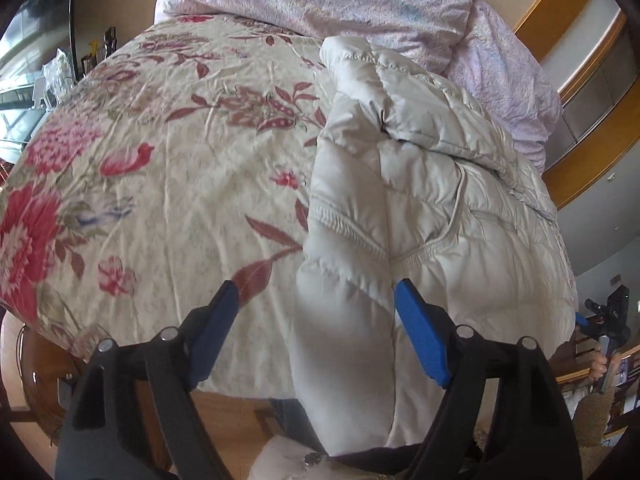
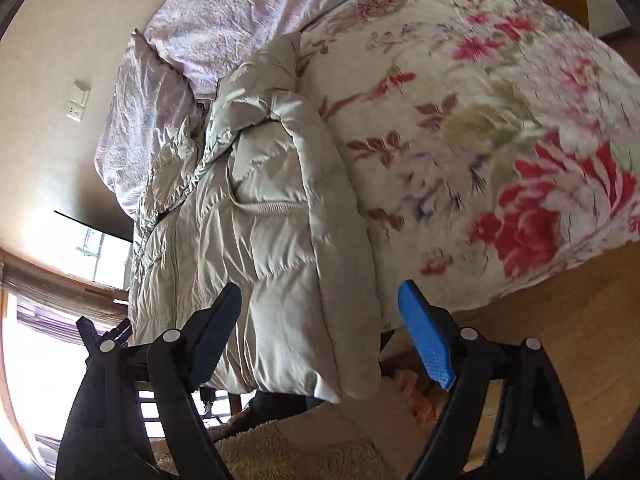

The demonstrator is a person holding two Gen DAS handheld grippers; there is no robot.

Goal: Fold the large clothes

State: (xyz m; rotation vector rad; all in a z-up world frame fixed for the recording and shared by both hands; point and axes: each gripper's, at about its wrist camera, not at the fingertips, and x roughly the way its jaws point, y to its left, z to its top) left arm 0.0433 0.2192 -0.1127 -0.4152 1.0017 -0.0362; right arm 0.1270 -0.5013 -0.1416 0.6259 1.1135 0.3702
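Note:
A cream quilted puffer jacket (image 1: 432,200) lies folded lengthwise on a bed with a floral cover (image 1: 168,168); its near end hangs over the bed edge. My left gripper (image 1: 318,292) hovers open above that near end, and its blue pads do not press the fabric. In the right wrist view the same jacket (image 2: 260,220) runs away from me, and my right gripper (image 2: 320,292) stands open over its near end, the right pad (image 2: 424,332) off to the side above the floor. The right gripper (image 1: 604,320), held in a hand, also shows at the far right of the left wrist view.
A crumpled pale pink duvet (image 1: 340,4) is heaped at the head of the bed, touching the jacket's far end. Wooden floor (image 2: 560,320) and a beige rug (image 2: 300,452) lie below the bed edge. A bright window (image 2: 36,360) and a wall socket (image 2: 78,100) are at the left.

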